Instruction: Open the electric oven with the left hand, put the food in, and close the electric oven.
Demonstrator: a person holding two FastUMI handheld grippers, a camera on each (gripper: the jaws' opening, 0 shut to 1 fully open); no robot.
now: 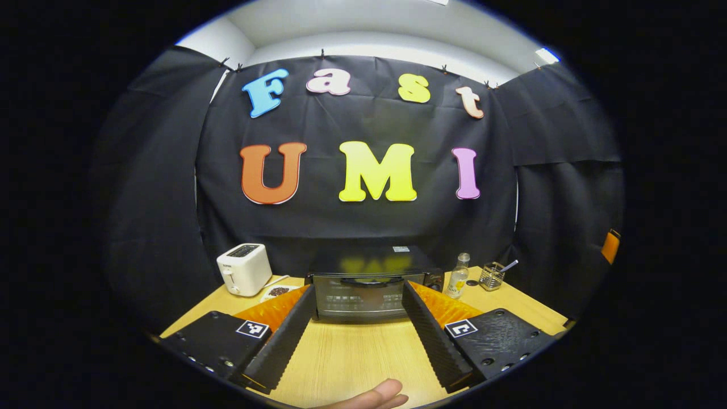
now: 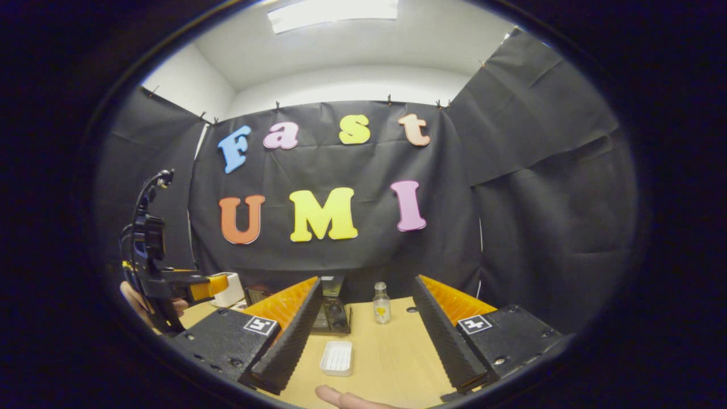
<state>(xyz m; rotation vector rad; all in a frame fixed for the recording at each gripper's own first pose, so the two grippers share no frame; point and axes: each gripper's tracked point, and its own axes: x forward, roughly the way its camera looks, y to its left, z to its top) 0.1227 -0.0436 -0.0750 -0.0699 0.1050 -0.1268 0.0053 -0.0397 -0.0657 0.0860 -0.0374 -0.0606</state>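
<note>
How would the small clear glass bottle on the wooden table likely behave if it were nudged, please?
The small clear glass bottle stands tall and narrow, so it would probably tip easily. Being round, it may then roll across the smooth wooden table. Glass suggests it is slippery and breakable.

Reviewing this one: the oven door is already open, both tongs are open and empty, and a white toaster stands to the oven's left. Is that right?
Not quite: the oven door is shut, its handle up against the front, as the left gripper view shows. The rest holds: the left tongs and the right tongs are open and empty, and the white toaster stands to the oven's left.
</note>
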